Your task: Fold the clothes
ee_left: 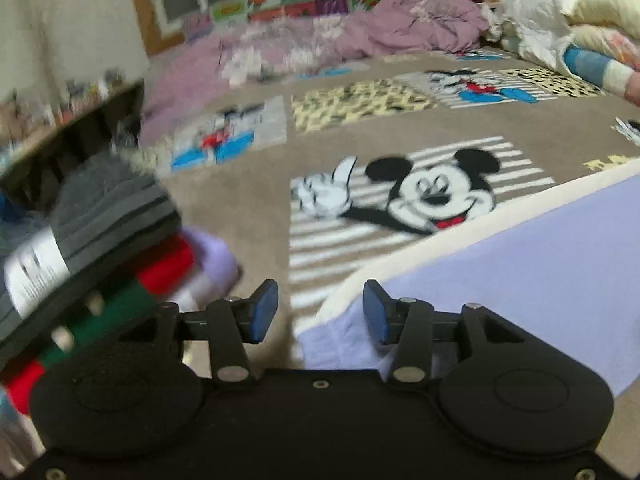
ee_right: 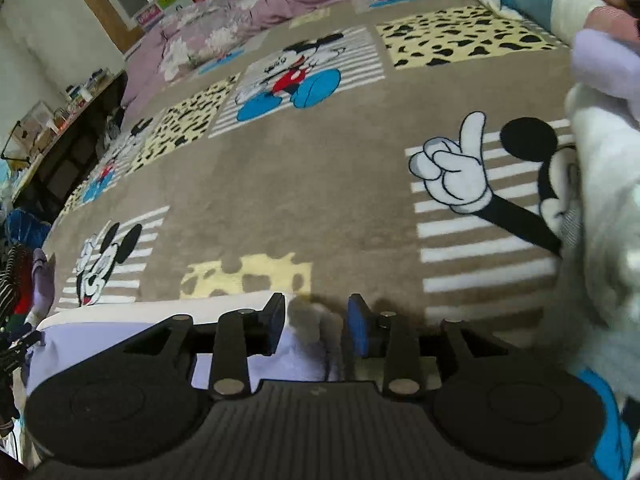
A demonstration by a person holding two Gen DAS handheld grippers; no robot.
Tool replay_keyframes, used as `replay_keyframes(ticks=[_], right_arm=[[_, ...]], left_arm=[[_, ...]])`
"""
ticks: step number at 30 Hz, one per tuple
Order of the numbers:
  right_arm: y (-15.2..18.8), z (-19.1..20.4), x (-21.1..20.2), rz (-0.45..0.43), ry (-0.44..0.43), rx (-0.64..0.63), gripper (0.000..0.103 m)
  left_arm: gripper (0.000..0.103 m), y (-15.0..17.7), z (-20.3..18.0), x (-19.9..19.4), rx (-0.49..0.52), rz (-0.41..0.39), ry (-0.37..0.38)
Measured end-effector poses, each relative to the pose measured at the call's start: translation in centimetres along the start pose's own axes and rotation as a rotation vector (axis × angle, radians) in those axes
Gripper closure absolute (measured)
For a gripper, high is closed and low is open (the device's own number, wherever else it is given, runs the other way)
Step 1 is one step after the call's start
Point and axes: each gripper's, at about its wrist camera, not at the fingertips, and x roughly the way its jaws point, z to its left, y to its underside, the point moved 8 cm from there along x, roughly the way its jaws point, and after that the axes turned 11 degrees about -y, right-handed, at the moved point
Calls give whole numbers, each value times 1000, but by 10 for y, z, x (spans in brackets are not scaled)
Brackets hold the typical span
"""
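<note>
On the cartoon-printed blanket [ee_left: 248,200], the lavender garment [ee_left: 520,280] with its cream lining was spread flat, presumably so that its edges could be reached for the next fold. From the left wrist view it was seen to run from the lower middle out to the right edge, and from the right wrist view its near corner was found just under the tool. The left gripper [ee_left: 318,312] was held with its jaws partly apart, and nothing was pinched between the blue pads [ee_left: 264,308]; only blanket and the garment's edge showed through the gap. The right gripper [ee_right: 316,330] was likewise parted, though less widely, and a bunched bit of lavender cloth sat in the gap without being visibly pressed by either pad. A grip appeared to have been let go on both sides, judged from the loose lie of the cloth. A pile of folded clothes [ee_left: 100,248], grey over red and green, had been stacked at the left, seemingly as the place for finished items.

Much was blurred in the left view, so the label on the grey item could not be read. The garment's full outline was cut off by both frames, and its type could not be told. A pale fluffy mass [ee_right: 600,220] at the right edge of the right view could not be identified.
</note>
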Motion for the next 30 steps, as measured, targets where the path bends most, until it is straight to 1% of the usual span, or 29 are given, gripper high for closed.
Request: replay_keyframes(ticks=[2,5,7,8,9,10,12,13,14,15,16,17,18,19,20,21,23,25,27,28,29,30], right_arm=[[6,4,-8,-13,-10,-6,65],[19,14,-14,-15,-37,-16,64],[31,17,-11,10,-24,-43,59],[37,17,-9,21,-9,-60,60],[42,17,-6,31,6,-77,70],[44,11,-6,27,37,-66,88],[44,-2,-11,-20,36,30,88],[43,-5,-15,-41,30,61,88],[42,-6,-18,-61,43,60,86],[43,-6,-21,-71,76,44,78],[43,-5,-23,-82,98,31,74],[44,-2,-24,-98,78,33,74],[45,0,-26,-114,54,38,70],[46,4,-27,-132,19,47,59],[48,8,-28,-150,-17,57,52],[52,10,-24,-138,-6,40,47],[59,12,-17,-116,32,-3,51],[67,12,-11,-100,82,-51,64],[70,5,-13,-122,86,-32,72],[72,3,-13,-125,88,-27,74],[74,0,-14,-127,91,-22,74],[75,-2,-14,-129,93,-18,74]], left_arm=[[53,-7,-10,-13,62,-35,-14],[50,-9,-21,-24,147,-60,-58],[50,-11,-28,-31,203,-77,-87],[50,-11,-30,-35,217,-84,-92],[50,-11,-32,-39,219,-89,-90],[50,-11,-33,-43,221,-94,-88],[50,-12,-37,-52,224,-108,-79],[50,-13,-42,-59,226,-120,-63],[50,-14,-48,-67,229,-133,-42],[50,-15,-55,-74,232,-145,-21],[50,-15,-63,-82,237,-158,10],[50,-13,-73,-91,243,-173,47],[50,-11,-83,-100,248,-190,84],[50,-8,-94,-109,259,-209,128],[50,-4,-106,-119,276,-226,178],[50,1,-120,-127,297,-241,223],[50,12,-146,-136,341,-258,293],[50,21,-171,-137,386,-260,340],[52,25,-191,-131,400,-262,349],[54,27,-197,-129,406,-267,354],[60,30,-203,-126,422,-276,356],[62,34,-208,-123,446,-279,352]])
